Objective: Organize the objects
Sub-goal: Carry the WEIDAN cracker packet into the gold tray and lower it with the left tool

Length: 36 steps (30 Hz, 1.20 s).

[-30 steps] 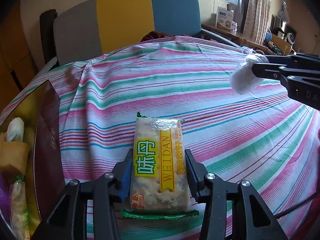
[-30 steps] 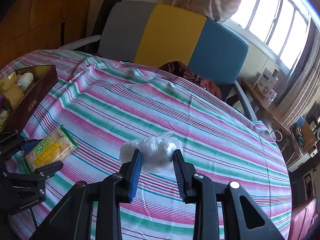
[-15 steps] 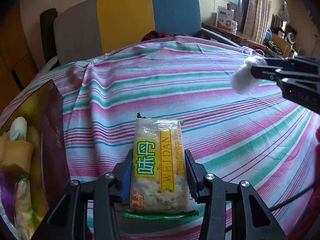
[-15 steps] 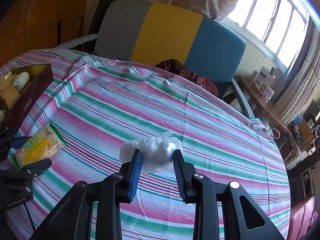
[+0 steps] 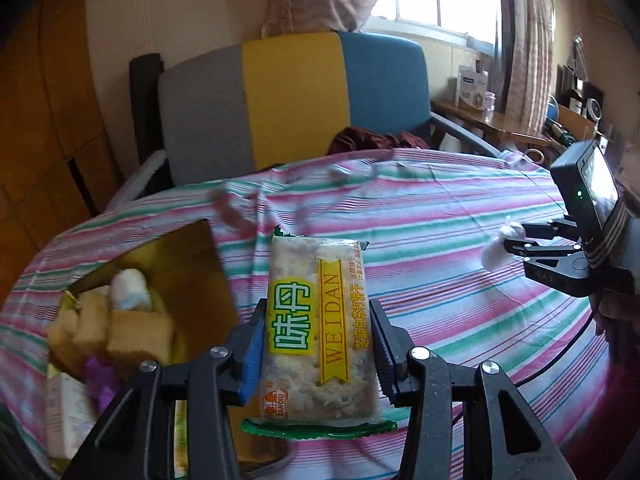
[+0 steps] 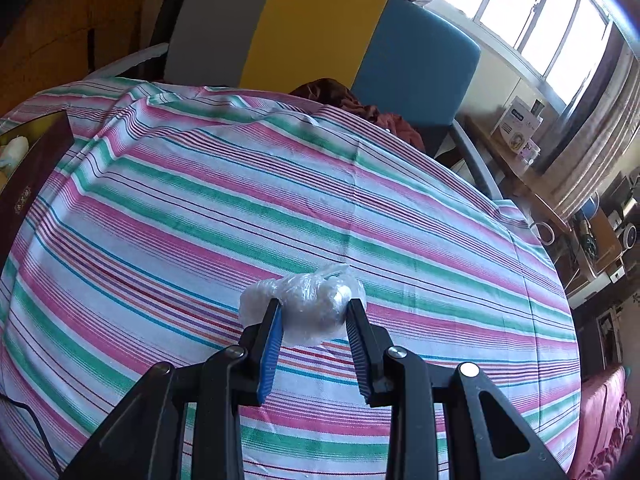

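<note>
Left tongs [image 5: 318, 354] pinched a snack pack [image 5: 316, 332] above the table's [image 6: 200, 200] left edge — beside the open box [image 5: 192, 280]; right tongs [image 6: 314, 334] pinched a plastic-wrapped ball [image 6: 308, 304].

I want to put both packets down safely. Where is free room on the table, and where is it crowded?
The striped tablecloth is bare from the box across to the chair. The box interior is crowded with snacks; only its far corner looks free.

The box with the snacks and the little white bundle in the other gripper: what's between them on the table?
Only bare striped tablecloth between the box and the plastic-wrapped bundle, as the right wrist view shows.
</note>
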### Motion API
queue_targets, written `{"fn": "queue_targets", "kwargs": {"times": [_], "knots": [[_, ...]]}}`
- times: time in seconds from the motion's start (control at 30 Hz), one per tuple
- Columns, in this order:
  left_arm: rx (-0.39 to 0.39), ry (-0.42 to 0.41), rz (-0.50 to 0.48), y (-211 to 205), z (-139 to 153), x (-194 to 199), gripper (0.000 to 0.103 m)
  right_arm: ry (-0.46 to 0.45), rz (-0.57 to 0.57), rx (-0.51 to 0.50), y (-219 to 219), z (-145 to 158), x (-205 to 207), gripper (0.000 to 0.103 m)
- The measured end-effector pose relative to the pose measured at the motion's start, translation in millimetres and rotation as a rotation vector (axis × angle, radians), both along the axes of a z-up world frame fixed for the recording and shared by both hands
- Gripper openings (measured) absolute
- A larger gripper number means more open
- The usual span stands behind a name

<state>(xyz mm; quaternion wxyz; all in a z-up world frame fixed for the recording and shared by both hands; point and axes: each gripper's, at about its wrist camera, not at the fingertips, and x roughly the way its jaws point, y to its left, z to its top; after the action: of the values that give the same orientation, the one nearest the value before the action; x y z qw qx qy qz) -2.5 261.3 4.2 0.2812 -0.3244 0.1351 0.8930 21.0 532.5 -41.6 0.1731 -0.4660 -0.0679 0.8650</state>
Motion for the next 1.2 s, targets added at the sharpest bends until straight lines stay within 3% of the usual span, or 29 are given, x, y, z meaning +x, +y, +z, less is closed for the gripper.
{"fn": "queue_targets", "kwargs": {"times": [0.4, 0.63, 0.87, 1.2], "knots": [[0.034, 0.016, 0.166, -91.8, 10.0, -17.9, 0.047, -0.065, -0.103, -0.04, 20.2, -10.4, -2.6, 0.031], [0.034, 0.005, 0.24, -133.1, 3.7, -27.8, 0.047, -0.032, -0.147, -0.101, 15.4, 8.4, 0.4, 0.031], [0.025, -0.009, 0.282, -155.1, -6.9, -33.8, 0.047, 0.045, -0.1, -0.22, -26.2, 27.2, -2.9, 0.031], [-0.011, -0.037, 0.318, -169.5, -28.6, -46.8, 0.047, 0.13, 0.108, -0.363, -122.4, 60.9, -29.4, 0.031]]}}
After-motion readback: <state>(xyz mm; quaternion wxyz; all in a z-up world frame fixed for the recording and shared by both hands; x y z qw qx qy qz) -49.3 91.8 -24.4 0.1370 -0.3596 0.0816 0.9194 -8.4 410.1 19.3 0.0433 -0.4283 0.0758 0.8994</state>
